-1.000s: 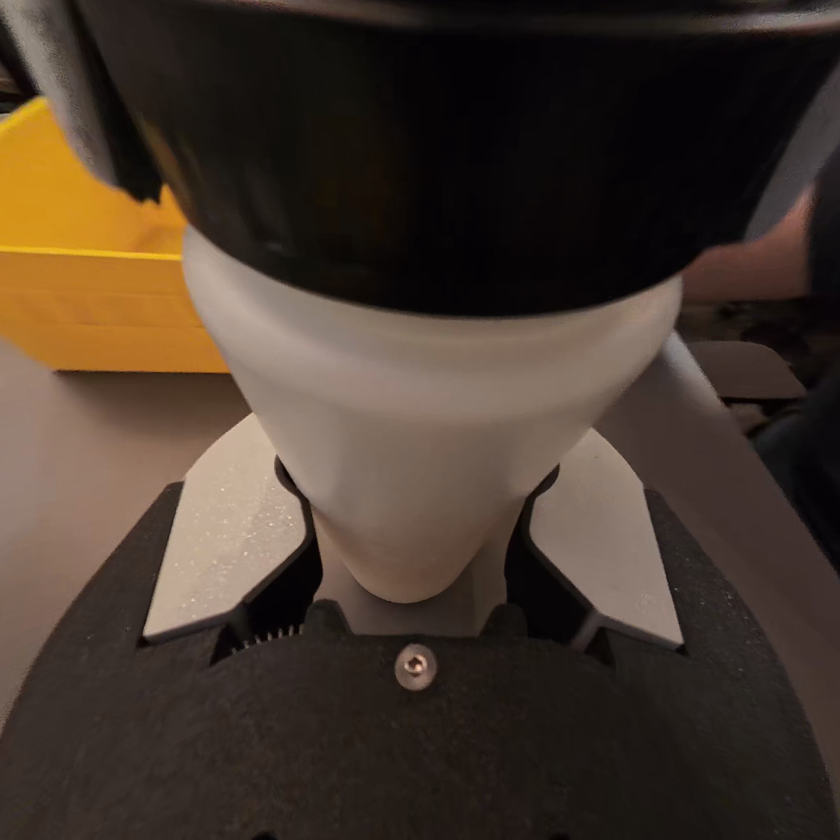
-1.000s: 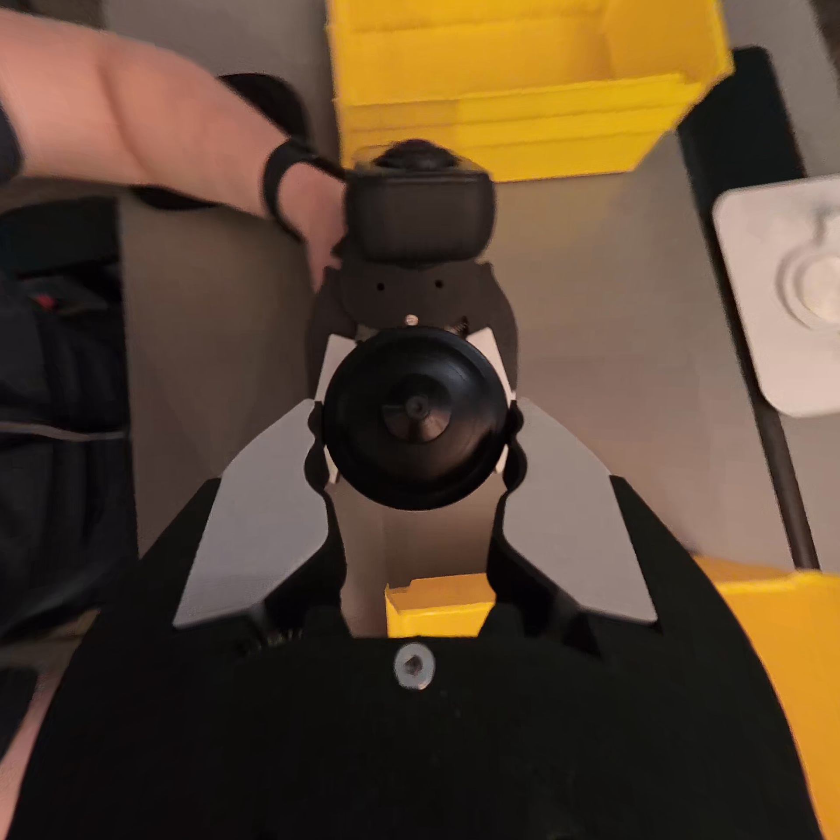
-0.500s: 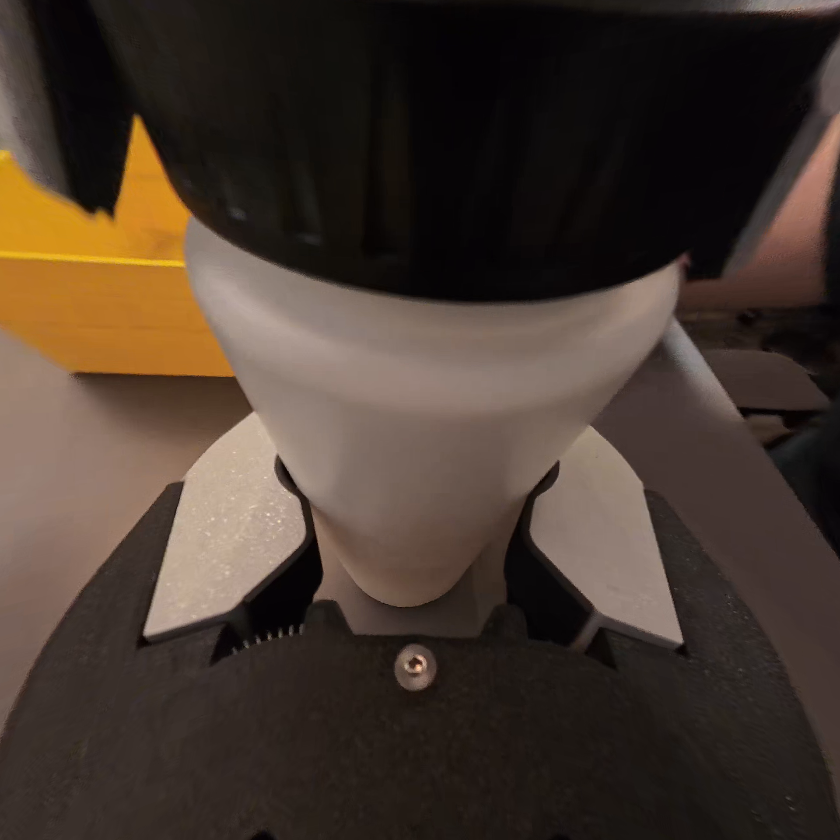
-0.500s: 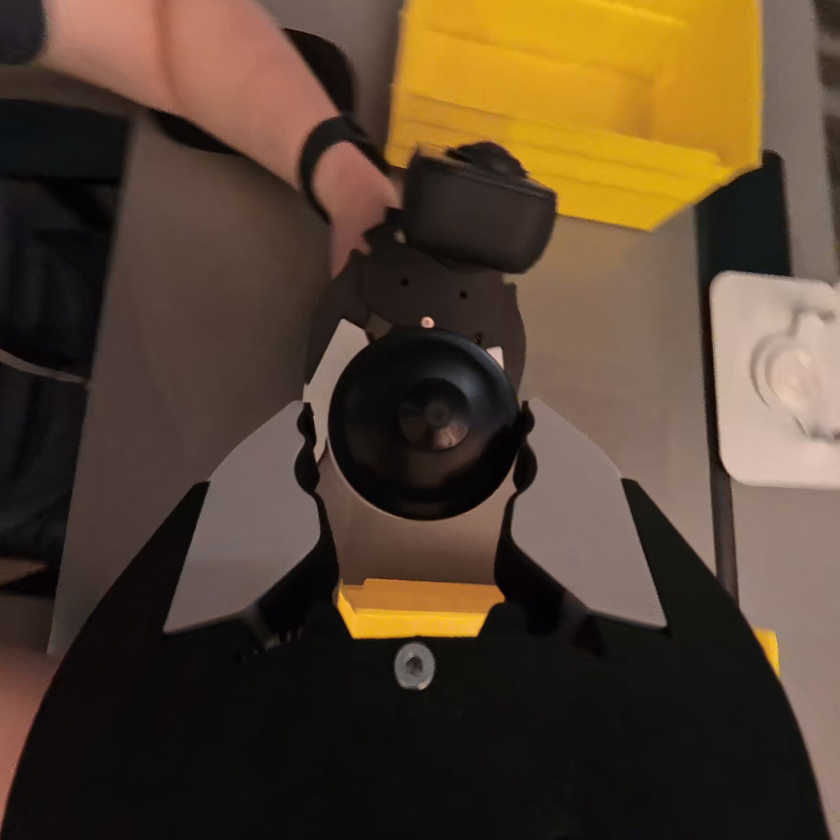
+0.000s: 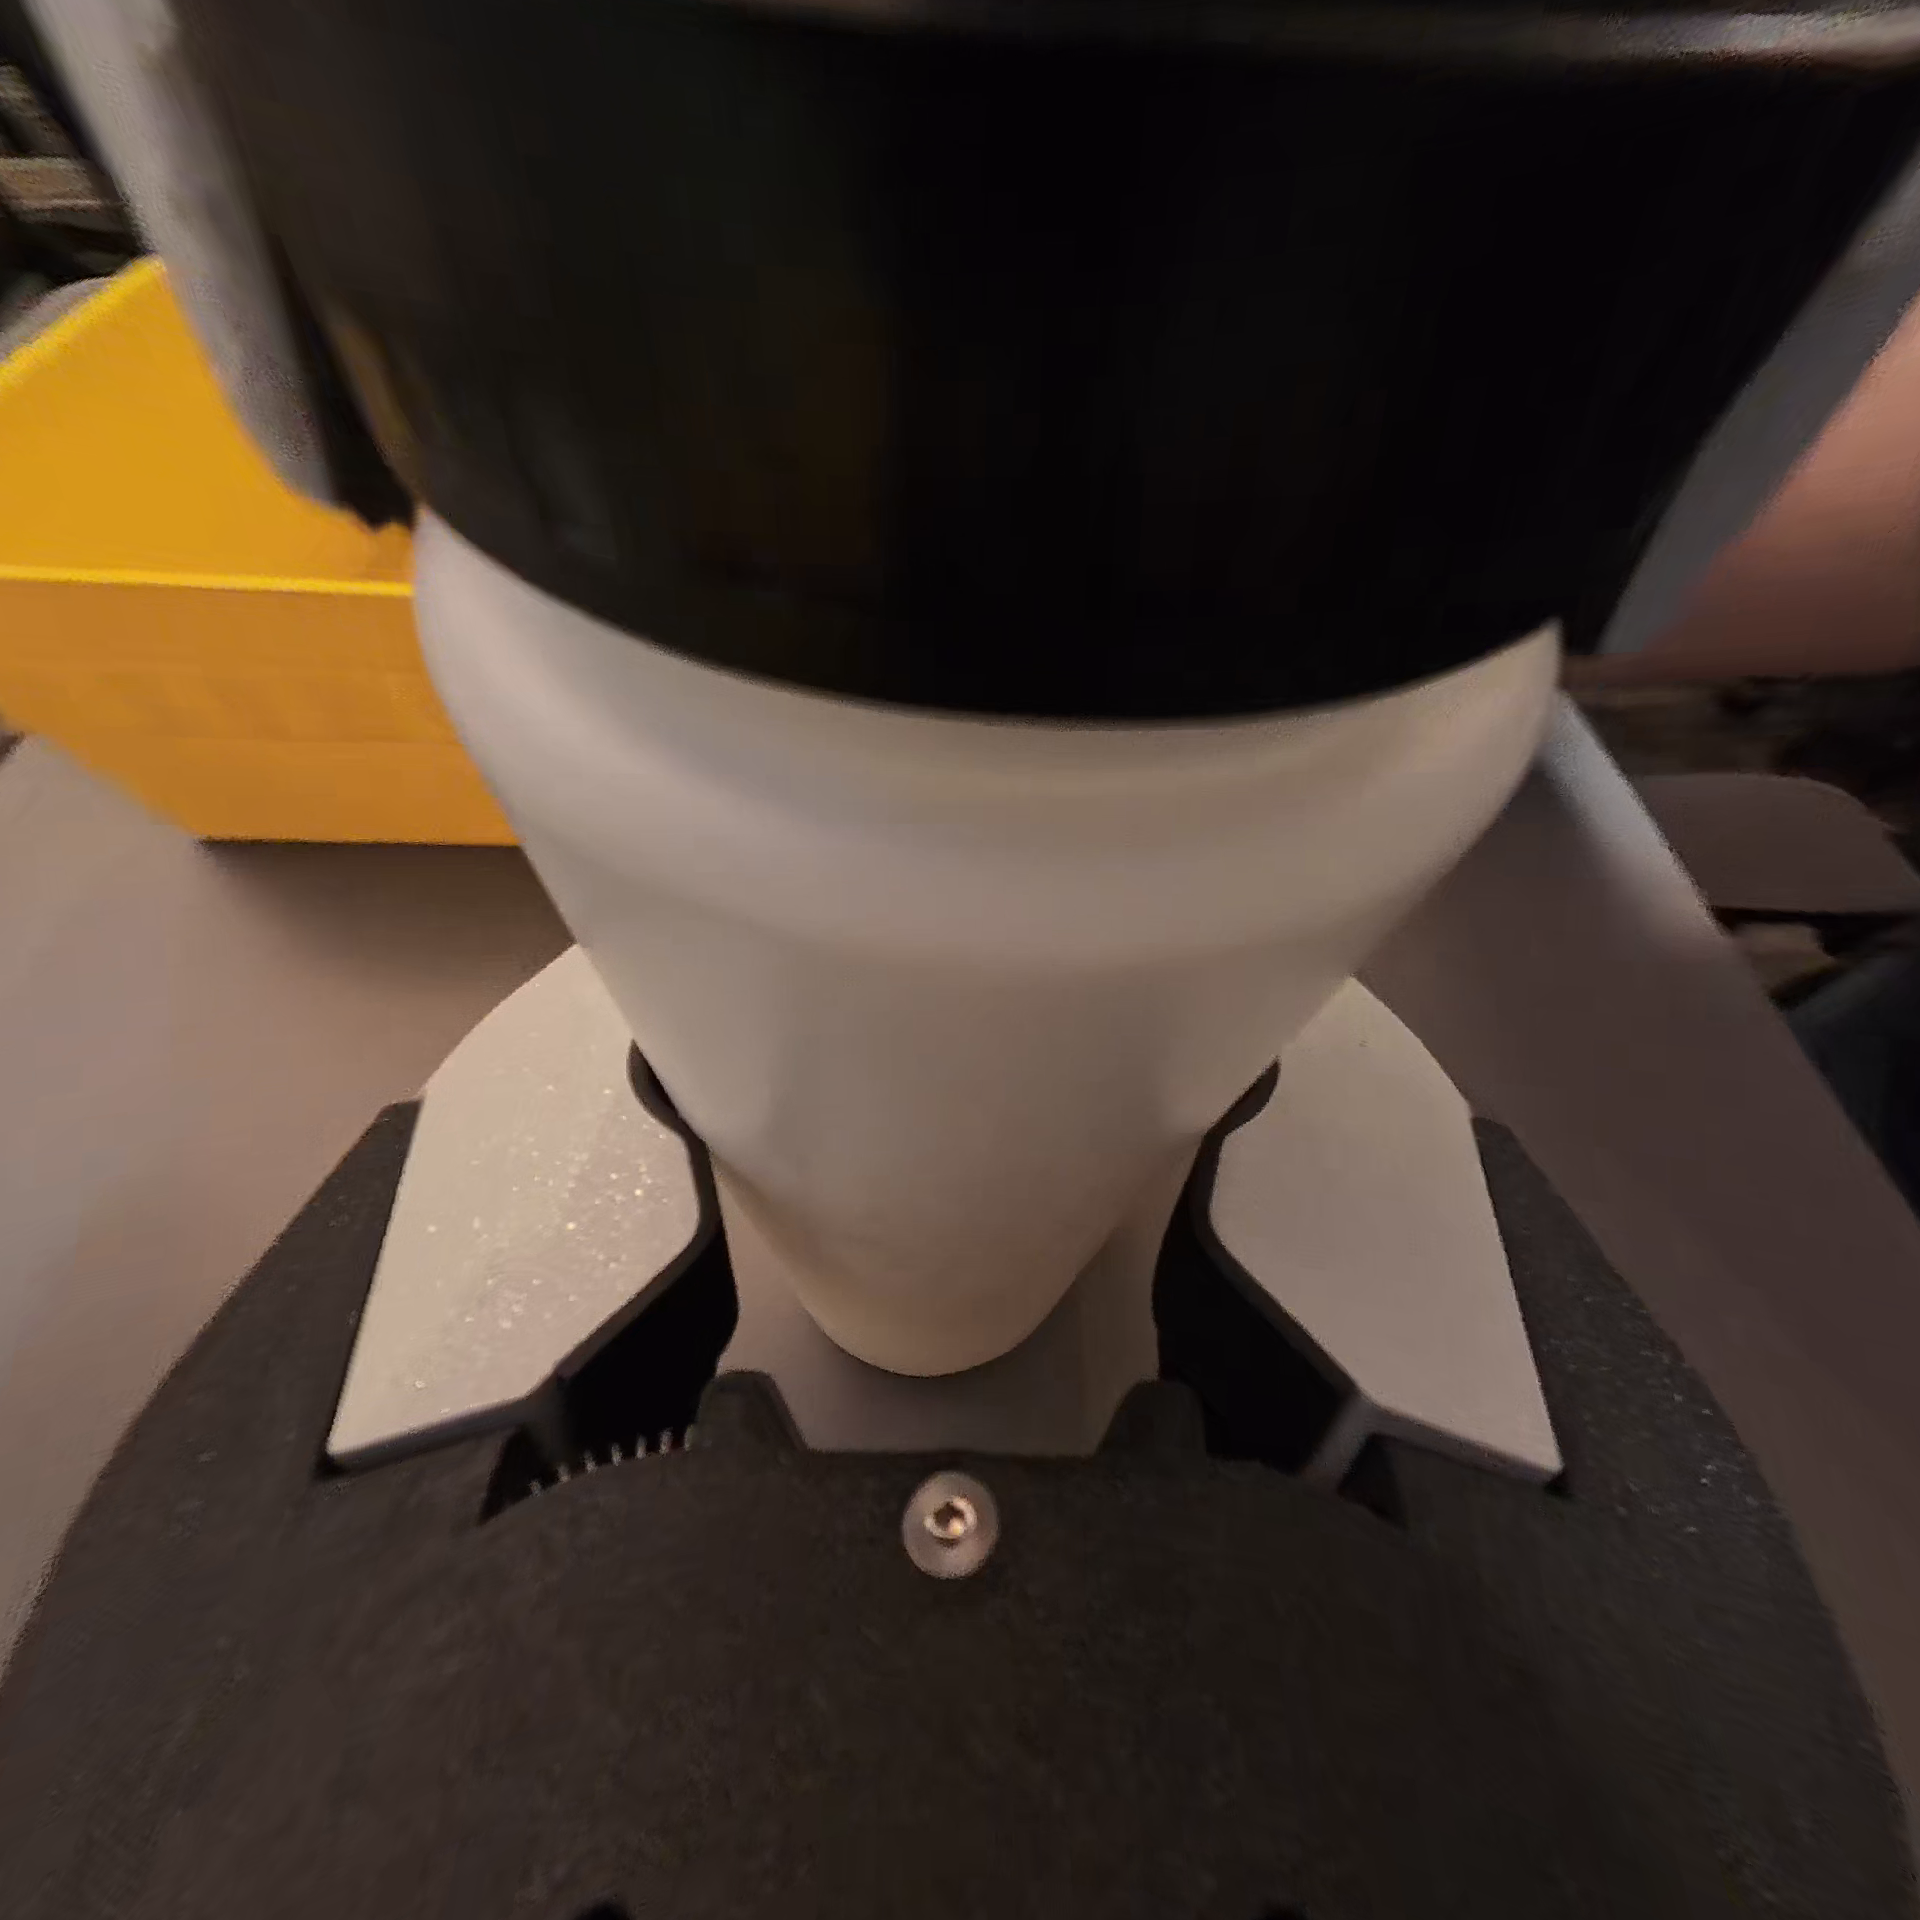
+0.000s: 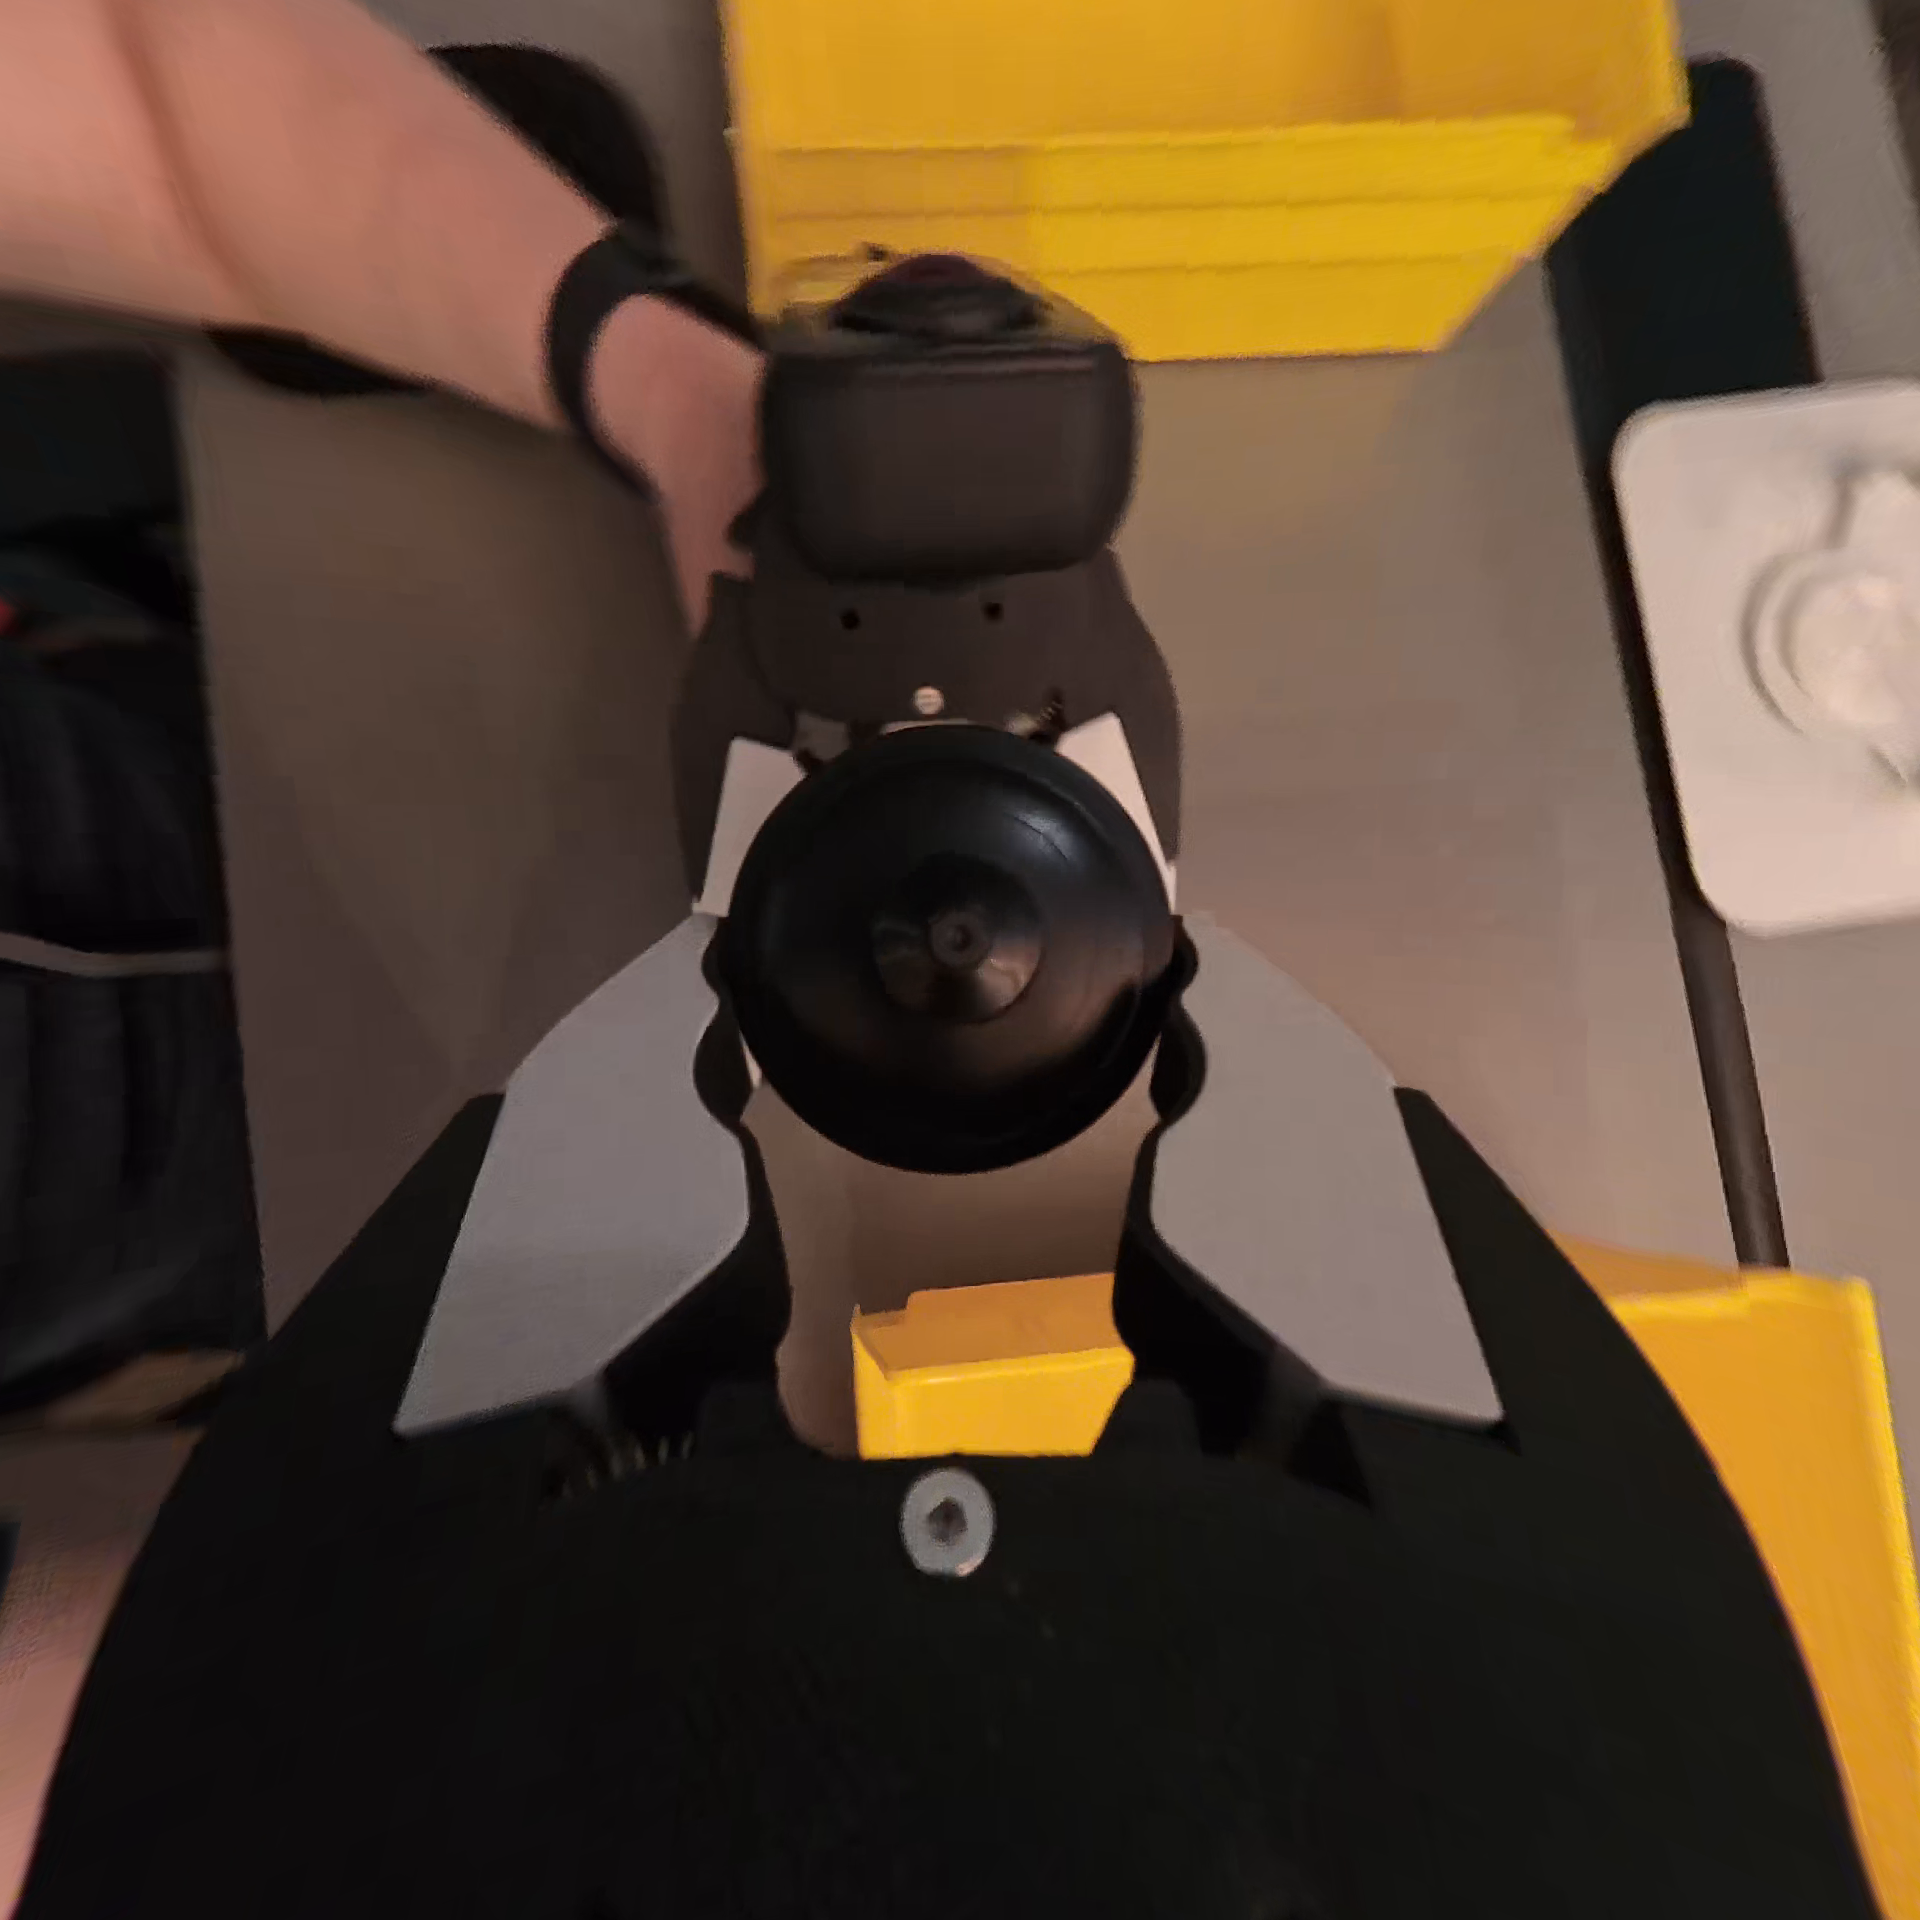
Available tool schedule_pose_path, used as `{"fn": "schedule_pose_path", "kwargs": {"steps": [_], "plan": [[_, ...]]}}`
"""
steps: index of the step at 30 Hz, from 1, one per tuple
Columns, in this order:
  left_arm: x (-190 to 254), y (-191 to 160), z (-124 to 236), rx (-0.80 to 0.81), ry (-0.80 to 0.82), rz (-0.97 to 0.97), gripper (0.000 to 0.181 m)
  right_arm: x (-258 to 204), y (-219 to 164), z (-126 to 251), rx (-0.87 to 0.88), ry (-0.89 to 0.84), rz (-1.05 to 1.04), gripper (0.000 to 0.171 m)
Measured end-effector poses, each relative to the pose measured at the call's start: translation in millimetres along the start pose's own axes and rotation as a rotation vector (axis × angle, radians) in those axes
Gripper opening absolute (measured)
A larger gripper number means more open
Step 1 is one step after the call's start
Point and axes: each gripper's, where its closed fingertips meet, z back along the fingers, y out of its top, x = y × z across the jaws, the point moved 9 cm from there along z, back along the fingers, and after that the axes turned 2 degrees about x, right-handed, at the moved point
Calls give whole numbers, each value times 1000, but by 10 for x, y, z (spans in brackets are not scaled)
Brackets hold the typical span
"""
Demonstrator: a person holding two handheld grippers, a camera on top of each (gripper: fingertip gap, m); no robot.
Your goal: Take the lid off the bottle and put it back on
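The white bottle (image 5: 935, 997) stands upright on the table (image 5: 208, 1039), pinched low on its body by the left gripper (image 5: 951, 1174). The black lid (image 6: 951, 961) sits on top, its axis vertical, and the right gripper (image 6: 951, 997) looks straight down on it, fingers closed against its rim. Whether the lid is loose cannot be told.

You are working at what looks like a workshop or lab bench rather than a home. The plain grey tabletop (image 6: 1299, 665) carries yellow plastic storage bins: one (image 6: 1195, 156) at 12 o'clock in your right wrist view, another (image 6: 1756, 1558) at 4 o'clock. A white moulded plastic tray (image 6: 1766, 665) lies at 2 o'clock. Your left wrist view shows a yellow bin (image 5: 187, 665) at 9 o'clock.
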Motion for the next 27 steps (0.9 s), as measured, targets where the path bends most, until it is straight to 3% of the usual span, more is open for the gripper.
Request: {"fn": "schedule_pose_path", "kwargs": {"steps": [3,6,15,17,19,22,27], "plan": [[154,11,-50,2,-151,-54,102,-90,-62,31,70,195,222,77],[216,20,-67,-8,-186,-82,102,-152,-93,30,132,299,330,78],[-125,-17,36,22,120,71,102,-19,87,39,43,-157,-13,89],[-135,-15,42,18,138,83,102,1,109,10,35,-202,-82,88],[-129,-11,38,11,145,82,102,30,113,12,30,-244,-104,76],[-87,-6,27,5,93,51,102,9,98,36,28,-192,-61,76],[149,11,-47,4,-147,-44,102,-162,9,117,80,63,256,76]]}}
